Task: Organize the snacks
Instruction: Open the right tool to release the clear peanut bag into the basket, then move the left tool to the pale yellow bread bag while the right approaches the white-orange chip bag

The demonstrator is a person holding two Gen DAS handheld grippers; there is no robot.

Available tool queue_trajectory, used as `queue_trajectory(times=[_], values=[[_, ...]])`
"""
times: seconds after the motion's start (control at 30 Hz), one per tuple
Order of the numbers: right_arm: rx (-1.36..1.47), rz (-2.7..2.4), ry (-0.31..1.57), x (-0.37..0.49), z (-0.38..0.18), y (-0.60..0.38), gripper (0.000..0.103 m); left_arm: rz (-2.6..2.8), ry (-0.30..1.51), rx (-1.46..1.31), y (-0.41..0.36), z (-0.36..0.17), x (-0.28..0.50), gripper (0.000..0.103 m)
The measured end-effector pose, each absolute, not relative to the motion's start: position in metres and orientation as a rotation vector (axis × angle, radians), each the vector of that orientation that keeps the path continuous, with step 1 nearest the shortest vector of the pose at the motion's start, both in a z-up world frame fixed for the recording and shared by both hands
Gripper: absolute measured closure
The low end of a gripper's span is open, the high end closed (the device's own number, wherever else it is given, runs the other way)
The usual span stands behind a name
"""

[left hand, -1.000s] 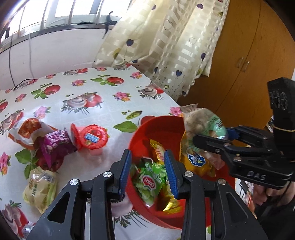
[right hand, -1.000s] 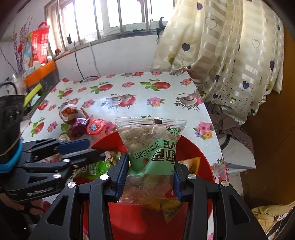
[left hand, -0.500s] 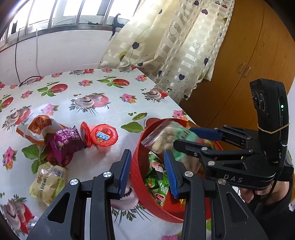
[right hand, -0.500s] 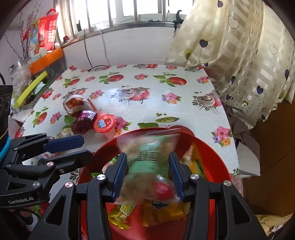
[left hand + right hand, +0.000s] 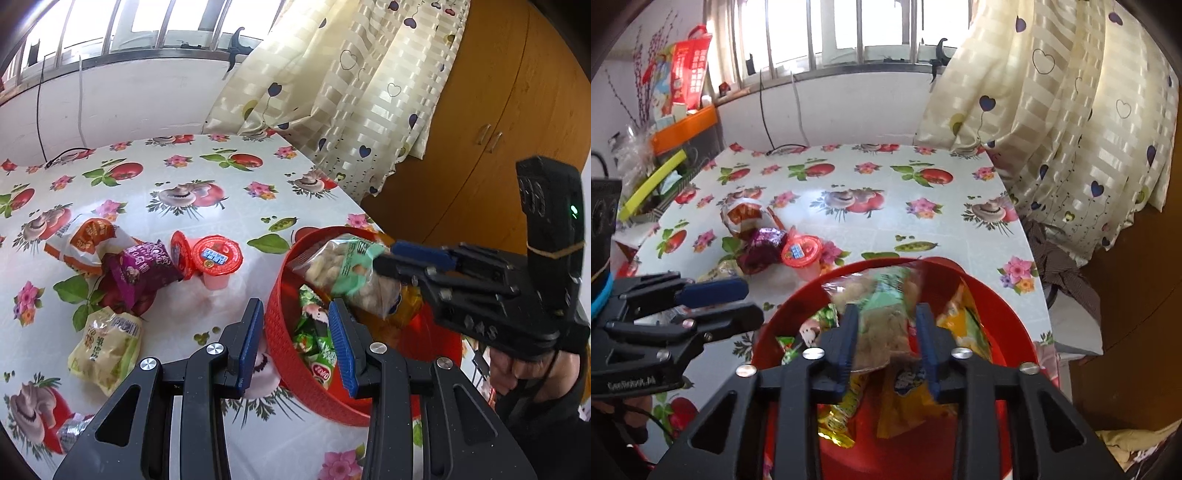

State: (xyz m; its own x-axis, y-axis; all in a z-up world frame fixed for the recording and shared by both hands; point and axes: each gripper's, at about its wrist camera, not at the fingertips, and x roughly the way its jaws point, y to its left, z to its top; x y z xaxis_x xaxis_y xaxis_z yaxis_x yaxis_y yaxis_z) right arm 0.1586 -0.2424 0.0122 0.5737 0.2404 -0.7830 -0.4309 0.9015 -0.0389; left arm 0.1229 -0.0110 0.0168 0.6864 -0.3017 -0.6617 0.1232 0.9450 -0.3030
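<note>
At the far left of the flowered table [image 5: 229, 229] lie the snacks not yet sorted: a pale yellow packet [image 5: 105, 343], an orange-and-white bag [image 5: 86, 240], a purple packet [image 5: 142, 267] and two red-lidded jelly cups [image 5: 216, 256] — all near one another, well apart from nothing but the bowl's rim. The left gripper [image 5: 295, 345] hangs with its jaws apart and nothing between them, straddling the near wall of the red basket [image 5: 295, 354]. Inside the basket sit green and yellow packets. Further right, the right gripper [image 5: 884, 345] is closed on the clear bag of nuts with the green label [image 5: 347, 273], held tilted just above the basket's contents.

The step in hand looks like the drop — this bag going in with the rest. Next the right jaws need to spread so it falls inside the rim, and the empty left gripper seems best placed to go for the jelly cups or the purple packet.
</note>
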Motion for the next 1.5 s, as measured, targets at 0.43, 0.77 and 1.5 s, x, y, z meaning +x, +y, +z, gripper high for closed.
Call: queue_trajectory(times=[0.43, 0.77, 1.5], values=[[-0.176, 0.378, 0.875, 0.152, 0.025, -0.251, 0.085, -0.205, 0.779, -0.236, -0.004, 0.019, 0.111, 0.065], [-0.189, 0.414, 0.869, 0.118, 0.035, -0.239, 0.069, -0.186, 0.779, -0.214, -0.006, 0.024, 0.093, 0.065], [-0.223, 0.538, 0.888, 0.087, 0.029, -0.202, 0.054, -0.119, 0.799, -0.255, 0.031, 0.013, 0.056, 0.062]])
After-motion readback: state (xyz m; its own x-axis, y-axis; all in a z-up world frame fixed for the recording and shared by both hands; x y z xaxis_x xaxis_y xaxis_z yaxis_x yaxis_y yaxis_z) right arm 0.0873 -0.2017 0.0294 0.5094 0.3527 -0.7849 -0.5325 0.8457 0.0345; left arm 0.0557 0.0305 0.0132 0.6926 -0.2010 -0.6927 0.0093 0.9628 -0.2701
